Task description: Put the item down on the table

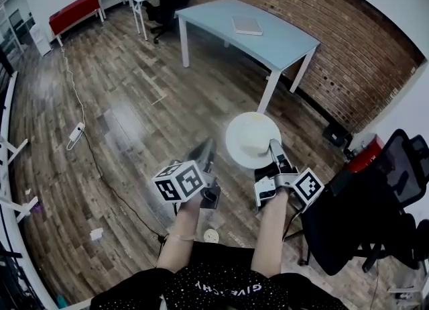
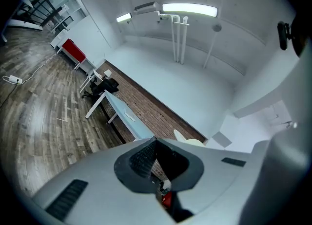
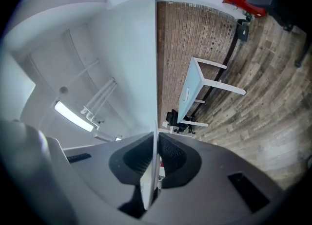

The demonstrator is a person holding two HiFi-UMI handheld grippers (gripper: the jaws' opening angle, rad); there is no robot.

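Gripping the white plate (image 1: pixel 249 137) by its near rim with the right tongs (image 1: pixel 274 145), pads pinched tight on the thin edge. Holding the left tongs (image 1: pixel 206 147) closed on nothing, just as far short of the surface (image 1: pixel 221 23). Carrying the plate flat above the wooden floor (image 1: pixel 120 100), well short of the surface and off its near corner.

Best done, by the look of it: bring the plate level over the surface, lower it onto bare top clear of the flat pad (image 1: pixel 247 25) lying there, and release only once the underside rests. Go gently, since a single rim grip is likely to let the far edge sag.

Seen whole and round only in the head view, along with the gap to the surface. Reduced in the right gripper view to a white line between the pads, proof of the grip. Shown in the left gripper view as a mere pale sliver past the shut tips, plus a ceiling lamp (image 2: pixel 189 9) missing from the head view.
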